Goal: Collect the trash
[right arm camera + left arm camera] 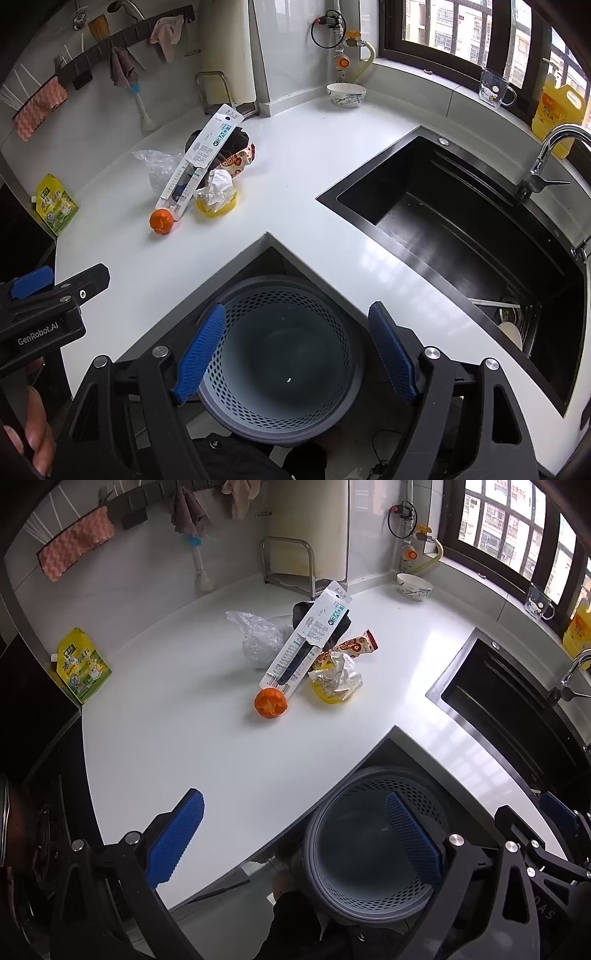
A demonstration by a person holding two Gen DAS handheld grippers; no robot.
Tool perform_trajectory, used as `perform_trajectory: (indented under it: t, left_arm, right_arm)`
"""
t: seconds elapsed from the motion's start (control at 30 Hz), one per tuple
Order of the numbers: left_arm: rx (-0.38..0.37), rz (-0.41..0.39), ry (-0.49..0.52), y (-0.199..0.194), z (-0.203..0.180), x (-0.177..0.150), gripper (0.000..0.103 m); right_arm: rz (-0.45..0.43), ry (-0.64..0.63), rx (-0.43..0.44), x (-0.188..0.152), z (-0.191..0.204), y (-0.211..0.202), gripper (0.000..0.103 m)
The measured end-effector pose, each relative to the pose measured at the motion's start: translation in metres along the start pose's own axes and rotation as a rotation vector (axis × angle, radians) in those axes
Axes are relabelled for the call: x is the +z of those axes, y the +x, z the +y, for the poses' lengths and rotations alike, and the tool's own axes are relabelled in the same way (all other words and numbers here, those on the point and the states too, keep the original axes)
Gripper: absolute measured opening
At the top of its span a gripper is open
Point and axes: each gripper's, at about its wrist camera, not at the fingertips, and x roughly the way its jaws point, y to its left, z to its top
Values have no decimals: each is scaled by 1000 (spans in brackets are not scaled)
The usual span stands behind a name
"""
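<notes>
white glossy worktop [295, 177] carries a small heap of trash in its back corner: a long white card package [201, 157] printed "love", a crumpled clear plastic bag [258, 637], a patterned snack wrapper [356, 646], crumpled paper in a yellow cup [216, 194] and an orange peel [161, 220]. left tool [295, 834] and right tool [295, 352] both stand wide open, empty, above the grey perforated bin [280, 354]. the left tool reads "genrobot.ai".
</notes>
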Motion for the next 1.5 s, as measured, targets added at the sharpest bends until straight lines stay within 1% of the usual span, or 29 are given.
perform_trajectory:
  t: [0.1,0.17,0.67,1.2,1.27,1.5]
  left_arm:
    - [0,-2,0,0,0,0,97]
    - [2,-1,0,0,0,0,97]
    - [7,-2,2,0,0,0,97]
    - [9,-6,-5,-2,-1,4,97]
    - [10,-8,-6,-5,2,-1,97]
    - [12,-10,-6,-5,4,0,97]
  right_arm:
    - [-1,2,-1,-2,0,0,76]
    - [-2,2,-2,4,0,-1,76]
    - [-9,3,1,1,0,-1,76]
    - [-21,0,3,4,0,-10,76]
    - [-23,0,1,6,0,-10,76]
    - [-26,1,1,3,0,-9,76]
